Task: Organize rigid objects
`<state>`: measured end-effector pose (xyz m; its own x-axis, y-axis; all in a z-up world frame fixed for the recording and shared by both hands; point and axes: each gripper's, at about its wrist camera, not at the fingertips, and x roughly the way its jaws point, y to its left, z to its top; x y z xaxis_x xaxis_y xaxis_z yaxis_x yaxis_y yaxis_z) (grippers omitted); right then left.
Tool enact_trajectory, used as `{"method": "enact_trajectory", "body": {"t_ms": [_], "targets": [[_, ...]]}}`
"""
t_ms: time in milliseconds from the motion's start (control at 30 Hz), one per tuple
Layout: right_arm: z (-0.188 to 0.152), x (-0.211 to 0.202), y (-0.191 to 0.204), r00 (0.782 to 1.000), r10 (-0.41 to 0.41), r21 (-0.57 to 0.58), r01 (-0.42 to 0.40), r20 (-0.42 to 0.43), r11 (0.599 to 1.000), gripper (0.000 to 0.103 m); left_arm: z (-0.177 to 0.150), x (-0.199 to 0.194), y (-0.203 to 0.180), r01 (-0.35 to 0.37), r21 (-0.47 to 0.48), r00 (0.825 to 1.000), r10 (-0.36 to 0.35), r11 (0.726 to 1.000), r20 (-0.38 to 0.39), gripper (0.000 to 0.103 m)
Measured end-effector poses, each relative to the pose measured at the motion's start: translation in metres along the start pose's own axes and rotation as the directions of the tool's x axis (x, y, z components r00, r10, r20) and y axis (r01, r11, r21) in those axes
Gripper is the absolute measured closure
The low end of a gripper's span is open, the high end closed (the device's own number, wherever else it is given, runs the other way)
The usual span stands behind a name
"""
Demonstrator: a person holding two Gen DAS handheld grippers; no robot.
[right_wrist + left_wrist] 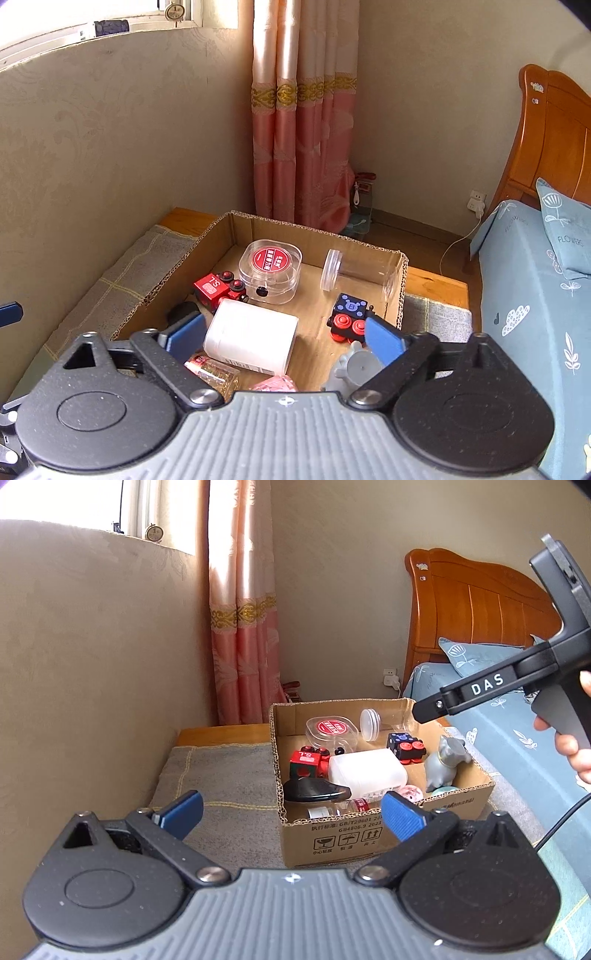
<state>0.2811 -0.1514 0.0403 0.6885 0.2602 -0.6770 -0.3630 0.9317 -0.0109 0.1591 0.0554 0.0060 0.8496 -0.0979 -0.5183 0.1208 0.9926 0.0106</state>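
An open cardboard box point(332, 834) point(173, 273) stands on a grey mat and holds several rigid items. Among them are a white bottle point(255, 339) lying on its side, a red toy train point(218, 290), a clear round case with a red label point(269, 269) and a clear jar point(354, 273) on its side. A blue and red toy block point(351, 314), a grey figurine point(443, 764) and a black object point(314, 790) are also inside. My right gripper point(284, 338) point(424, 710) hangs open over the box with nothing held. My left gripper point(291, 816) is open and empty in front of the box.
The grey mat point(221, 775) lies on a low wooden platform against the beige wall. A bed with a blue floral cover point(524, 295) and a wooden headboard point(472, 602) is to the right. A pink curtain point(303, 147) hangs behind. A hand point(576, 746) grips the right gripper's handle.
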Motion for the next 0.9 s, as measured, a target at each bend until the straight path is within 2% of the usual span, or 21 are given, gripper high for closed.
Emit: {"method": "enact_trajectory", "body": {"t_ms": [133,267,400,633,900], "targets": [[-0.002,-0.013,0.005,0.999,-0.048,0.000,0.048,-0.025,0.999,0.000,0.004,-0.002,0.000,-0.028,-0.008,1.000,0.028,1.000,-0.005,0.001],[-0.015,-0.026,0.017,0.986,-0.154,-0.030,0.152,-0.061,0.988,0.000,0.008,-0.002,-0.002,-0.078,-0.012,0.996,0.077,0.997,-0.050,0.001],[-0.039,-0.041,0.027,0.974,-0.206,-0.004,0.207,-0.089,0.978,0.000,0.012,-0.002,-0.005,-0.120,-0.030,0.988,0.116,0.992,-0.103,0.001],[-0.082,-0.054,0.038,0.967,-0.214,0.129,0.232,-0.135,0.964,0.000,0.008,-0.008,-0.018,-0.114,-0.039,0.980,0.106,0.993,-0.166,0.001],[-0.097,-0.073,0.037,0.971,-0.205,0.203,0.227,-0.124,0.952,0.000,0.008,-0.020,-0.032,-0.120,0.001,0.977,0.119,0.993,-0.175,0.001]]}}
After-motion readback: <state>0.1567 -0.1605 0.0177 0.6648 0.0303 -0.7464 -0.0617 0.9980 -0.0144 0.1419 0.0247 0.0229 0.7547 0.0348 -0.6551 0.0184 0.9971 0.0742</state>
